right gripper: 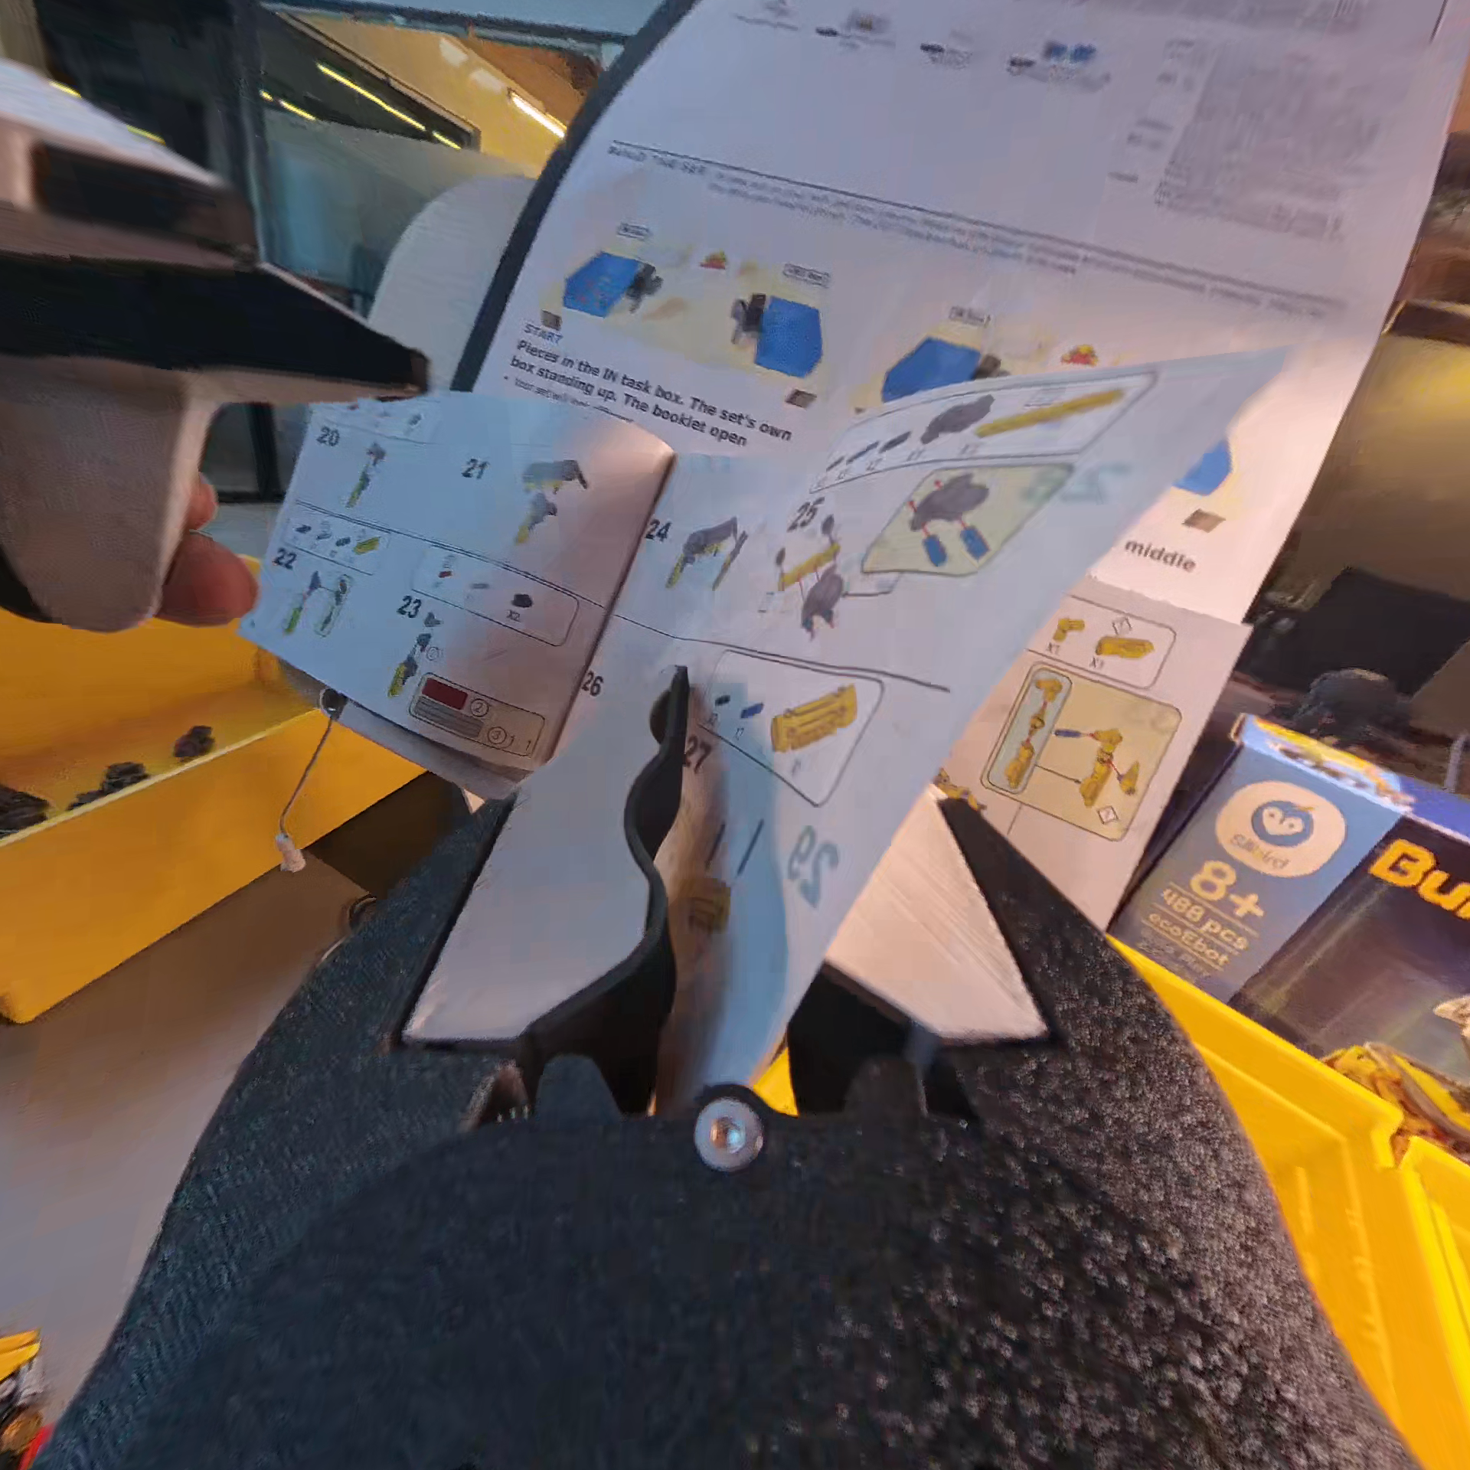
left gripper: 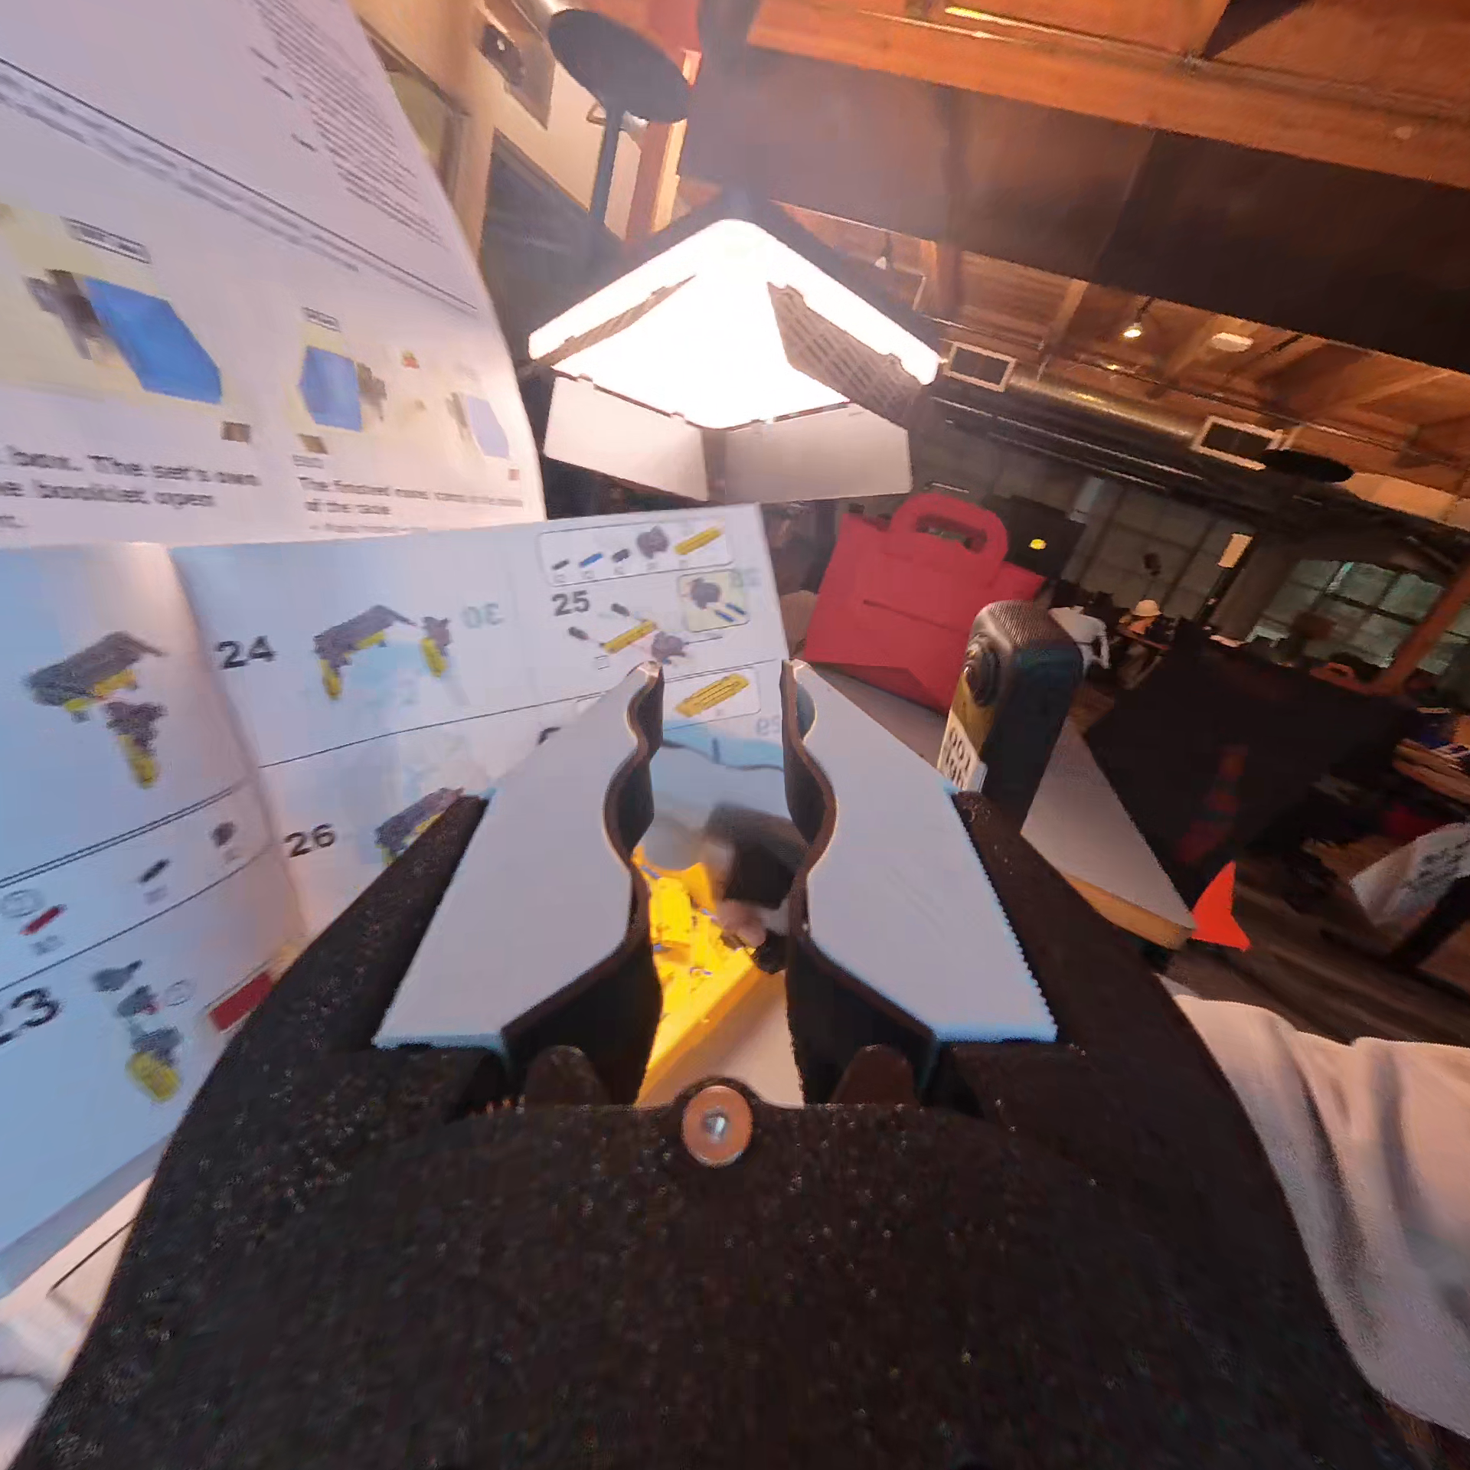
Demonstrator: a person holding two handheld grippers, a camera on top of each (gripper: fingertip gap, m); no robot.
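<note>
Each hand-held gripper, the left [left gripper: 720,676] and the right [right gripper: 764,716], has a black, grainy, speckled body that widens toward the camera, with one silver screw set in a round washer on its midline. Its two fingers [left gripper: 557,859] are flat pale-grey plates lined inside with wavy black pads; one outer edge is finely toothed. A white textured sleeve [left gripper: 1368,1177] covers the person's arm.

The left gripper [left gripper: 720,684] was held with its jaws apart, nothing being gripped between them. An open instruction booklet [left gripper: 382,700] was seen just beyond and left of the fingertips, a larger printed sheet [left gripper: 223,262] above it. A lit lamp panel [left gripper: 716,334], a red bag [left gripper: 915,604] and a black camera [left gripper: 1010,700] were visible behind.
</note>
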